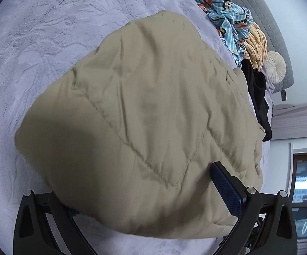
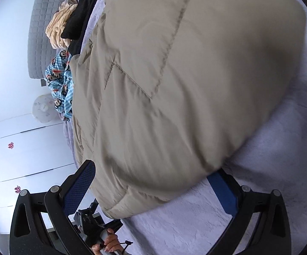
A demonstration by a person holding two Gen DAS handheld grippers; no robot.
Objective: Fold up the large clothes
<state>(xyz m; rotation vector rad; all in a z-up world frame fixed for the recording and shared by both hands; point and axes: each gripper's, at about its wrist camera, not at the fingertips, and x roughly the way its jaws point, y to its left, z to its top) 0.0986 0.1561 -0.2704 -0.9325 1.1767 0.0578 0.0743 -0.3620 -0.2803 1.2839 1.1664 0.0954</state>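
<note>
1. The beige quilted jacket [image 1: 145, 114] lay folded into a puffy, rounded bundle on the bed, its matte shell crossed by stitched seams and soft creases.
2. Under it spread a lavender plush bedspread [image 1: 47, 42] with an embossed leafy nap.
3. My left gripper [image 1: 149, 193] stood with its fingers wide apart around the jacket's near edge; one blue textured pad [image 1: 225, 189] touched the fabric, the other was hidden beneath it.
4. My right gripper [image 2: 153, 182] was likewise spread, a mesh-faced blue pad [image 2: 79, 189] just beside the jacket's hem and the opposite one half covered by the bulge.
5. Along the grey quilted headboard [image 1: 270, 27] lay a blue monkey-print fleece [image 1: 223, 14], a tan ribbed plush piece [image 1: 257, 44], a black garment [image 1: 257, 97] and a round pleated cream cushion [image 1: 275, 63].
</note>
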